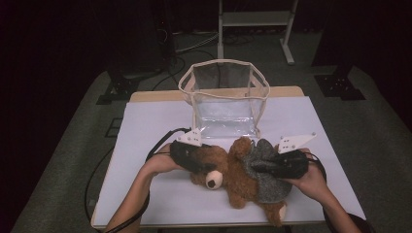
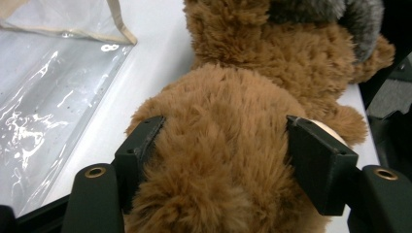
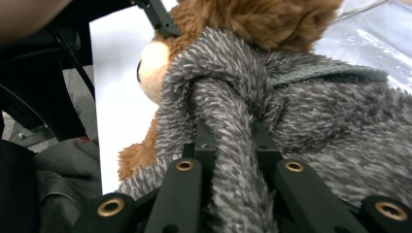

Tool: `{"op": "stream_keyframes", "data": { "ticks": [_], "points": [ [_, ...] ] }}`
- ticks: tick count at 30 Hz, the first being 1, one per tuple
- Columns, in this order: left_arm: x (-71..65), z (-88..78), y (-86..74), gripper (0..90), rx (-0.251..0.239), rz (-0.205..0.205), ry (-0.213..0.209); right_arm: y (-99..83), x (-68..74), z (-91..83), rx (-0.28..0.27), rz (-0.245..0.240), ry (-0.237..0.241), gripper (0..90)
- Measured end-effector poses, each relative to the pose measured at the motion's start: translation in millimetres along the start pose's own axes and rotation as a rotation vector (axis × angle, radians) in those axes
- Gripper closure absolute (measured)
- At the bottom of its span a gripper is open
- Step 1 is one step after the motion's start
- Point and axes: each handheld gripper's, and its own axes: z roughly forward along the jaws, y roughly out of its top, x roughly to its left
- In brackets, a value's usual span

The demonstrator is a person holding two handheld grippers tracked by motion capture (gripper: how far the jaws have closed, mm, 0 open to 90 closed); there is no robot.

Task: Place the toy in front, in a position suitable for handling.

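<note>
teddy bear (image 2: 228, 160) between left gripper (image 2: 223, 145) jaws

White rectangular table (image 1: 145, 145) with a light wooden strip along the far edge. Clear plastic bag with cream fabric trim (image 1: 223, 97) standing open at the middle of the far edge. Brown plush teddy bear in a grey fuzzy garment (image 1: 238, 177) lying near the front edge, just in front of the bag.

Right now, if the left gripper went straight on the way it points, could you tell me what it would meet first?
The left gripper already straddles the teddy bear's head, so it would probably push into that brown fur first, then the bear's body beyond.
</note>
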Motion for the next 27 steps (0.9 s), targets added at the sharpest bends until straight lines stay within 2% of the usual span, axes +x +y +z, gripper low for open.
{"op": "stream_keyframes", "data": {
  "ticks": [2,5,9,12,16,19,22,24,27],
  "points": [
    [-3.6,-0.7,-1.5,33.5,-0.005,0.011,0.01,1.6,-3.6,-8.8,-0.029,0.015,0.0,77.9],
    [-11.2,-2.3,-1.0,34.7,0.001,0.05,0.032,10.4,-7.5,-22.5,-0.068,0.018,-0.01,78.0],
    [-20.2,-3.6,2.2,35.6,0.027,0.099,0.051,32.0,-7.5,-31.9,-0.079,-0.019,-0.034,78.0],
    [-25.2,-4.9,2.5,36.0,0.035,0.116,0.055,47.8,-8.4,-28.3,-0.049,-0.036,-0.028,77.9],
    [-29.1,-6.2,1.2,36.0,0.041,0.129,0.054,59.6,-9.5,-5.6,0.031,-0.053,-0.006,77.7],
    [-31.8,-7.1,-0.4,36.0,0.039,0.132,0.048,60.3,-8.8,17.4,0.11,-0.049,0.012,77.5],
    [-32.7,-7.7,-1.9,36.0,0.039,0.134,0.045,54.2,-7.6,33.7,0.183,-0.056,0.005,77.3],
    [-33.1,-8.0,-2.9,36.1,0.03,0.13,0.045,50.8,-9.4,29.9,0.168,-0.045,0.012,77.4],
    [-33.8,-8.4,-3.5,36.2,0.028,0.129,0.047,42.6,-12.9,14.4,0.152,-0.027,-0.001,77.4]
  ]
}}
